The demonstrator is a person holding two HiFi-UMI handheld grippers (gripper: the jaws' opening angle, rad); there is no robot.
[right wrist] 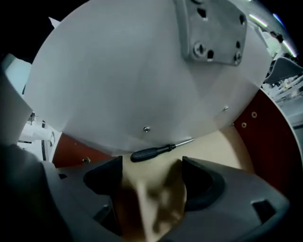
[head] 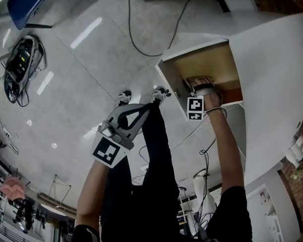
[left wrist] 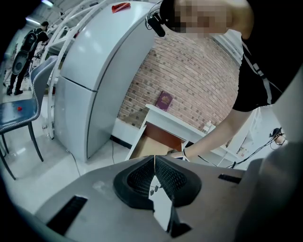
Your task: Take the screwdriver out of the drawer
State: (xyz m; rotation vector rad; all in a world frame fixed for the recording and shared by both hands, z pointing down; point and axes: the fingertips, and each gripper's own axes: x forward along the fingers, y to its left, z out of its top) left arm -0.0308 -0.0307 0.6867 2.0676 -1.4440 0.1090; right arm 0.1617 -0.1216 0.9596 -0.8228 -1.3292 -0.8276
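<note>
My right gripper [right wrist: 150,166] hangs in the drawer [right wrist: 215,146], jaws wide and empty; the black-handled screwdriver [right wrist: 152,152] lies just beyond them (against the white wall [right wrist: 123,85]). My left gripper [left wrist: 155,165] is closed on nothing.

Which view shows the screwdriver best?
Right gripper view: the screwdriver lies on the drawer floor, black handle and metal shaft clear, just beyond the open right gripper. Head view: that gripper, reaching into the drawer, blocks it. Left gripper view: only the distant open drawer shows.
</note>
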